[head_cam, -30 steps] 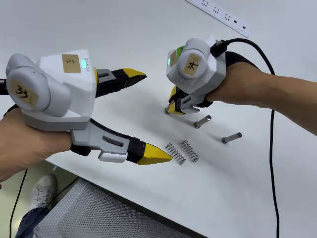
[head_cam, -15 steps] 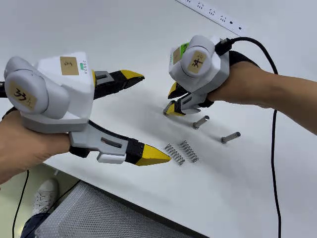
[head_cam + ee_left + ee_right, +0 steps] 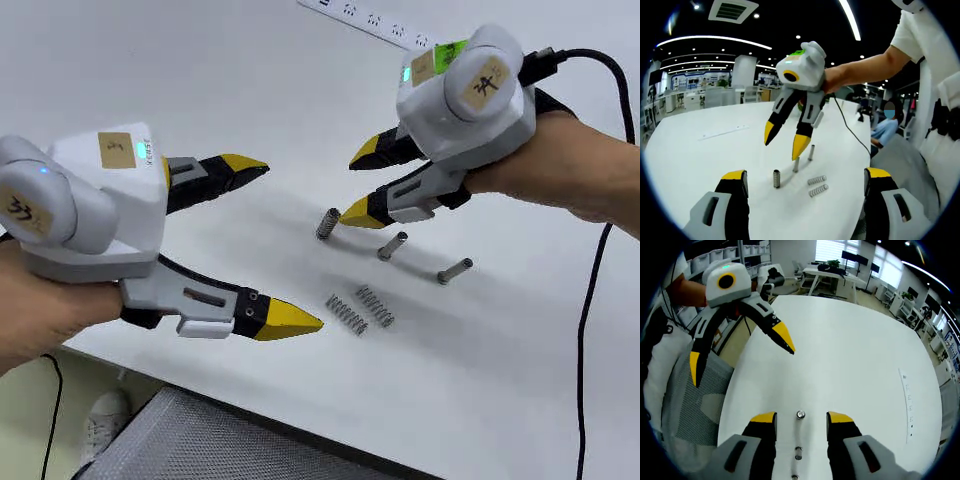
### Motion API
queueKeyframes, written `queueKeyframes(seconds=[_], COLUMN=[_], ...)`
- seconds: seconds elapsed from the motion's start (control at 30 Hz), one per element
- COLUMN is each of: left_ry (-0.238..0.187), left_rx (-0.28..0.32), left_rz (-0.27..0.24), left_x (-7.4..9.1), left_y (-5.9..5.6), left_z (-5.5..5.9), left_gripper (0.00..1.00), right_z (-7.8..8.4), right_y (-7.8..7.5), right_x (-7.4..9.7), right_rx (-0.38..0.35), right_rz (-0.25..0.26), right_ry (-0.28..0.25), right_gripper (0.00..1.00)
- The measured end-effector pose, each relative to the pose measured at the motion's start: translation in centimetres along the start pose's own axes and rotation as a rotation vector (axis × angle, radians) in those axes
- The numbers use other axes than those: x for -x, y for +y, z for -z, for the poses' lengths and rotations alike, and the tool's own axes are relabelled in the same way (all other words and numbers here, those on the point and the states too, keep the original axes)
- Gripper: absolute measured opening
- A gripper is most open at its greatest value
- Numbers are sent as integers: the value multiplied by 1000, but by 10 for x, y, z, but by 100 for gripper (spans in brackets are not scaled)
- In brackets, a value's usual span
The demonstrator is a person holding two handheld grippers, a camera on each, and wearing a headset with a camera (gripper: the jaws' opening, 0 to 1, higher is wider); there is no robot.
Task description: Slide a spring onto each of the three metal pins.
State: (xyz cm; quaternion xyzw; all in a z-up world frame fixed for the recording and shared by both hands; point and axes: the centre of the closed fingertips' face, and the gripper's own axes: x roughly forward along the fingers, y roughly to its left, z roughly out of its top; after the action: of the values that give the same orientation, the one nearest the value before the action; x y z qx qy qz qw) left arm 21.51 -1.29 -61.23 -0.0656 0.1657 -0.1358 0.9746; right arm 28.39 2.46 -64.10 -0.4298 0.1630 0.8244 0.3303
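A metal pin with a spring on it (image 3: 327,222) stands upright on the white table (image 3: 200,90). Two bare pins (image 3: 392,245) (image 3: 455,270) lie to its right. Two loose springs (image 3: 346,313) (image 3: 375,305) lie side by side nearer the front edge. My right gripper (image 3: 352,188) hangs open just above and to the right of the sprung pin, holding nothing. In the right gripper view that pin (image 3: 800,414) shows end-on between the jaws. My left gripper (image 3: 280,245) is wide open and bare at the left, its lower fingertip close to the loose springs (image 3: 816,180).
A white power strip (image 3: 370,20) lies at the table's far edge. A black cable (image 3: 600,300) runs down the right side from the right gripper. Below the table's front edge stands a grey mesh chair (image 3: 180,440).
The right gripper has opened and lifted up and to the right, away from the sprung pin, which now stands alone. The left gripper has stayed open and barely moved.
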Motion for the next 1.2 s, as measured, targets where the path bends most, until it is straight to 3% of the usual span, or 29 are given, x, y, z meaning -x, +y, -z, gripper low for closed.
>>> queueKeyframes(seconds=[0.2,0.37,0.5,0.63,0.73,0.8,0.93,1.1,1.2], left_ry=[46,96,140,221,255,301,372,508,540], left_rx=[-31,-73,-113,-215,-228,-290,-342,-430,-446], left_rz=[26,49,76,99,129,154,189,211,237], left_x=[-2,-5,-8,-13,-18,-22,-28,-40,-52], left_y=[-5,-9,-14,-17,-20,-22,-24,-20,-23], left_z=[4,7,10,18,22,28,38,54,61], left_gripper=[96,95,93,89,81,77,69,56,49], right_z=[5,22,33,52,76,89,110,133,139], right_y=[9,15,26,43,44,53,70,86,94], right_x=[36,63,85,100,114,119,123,125,125], right_rx=[-68,-161,-224,-282,-347,-391,-409,-458,-471], right_rz=[63,124,161,206,240,257,278,310,315], right_ry=[-133,-240,-359,-421,-471,-496,-494,-494,-508], right_gripper=[51,57,64,70,76,79,84,86,90])
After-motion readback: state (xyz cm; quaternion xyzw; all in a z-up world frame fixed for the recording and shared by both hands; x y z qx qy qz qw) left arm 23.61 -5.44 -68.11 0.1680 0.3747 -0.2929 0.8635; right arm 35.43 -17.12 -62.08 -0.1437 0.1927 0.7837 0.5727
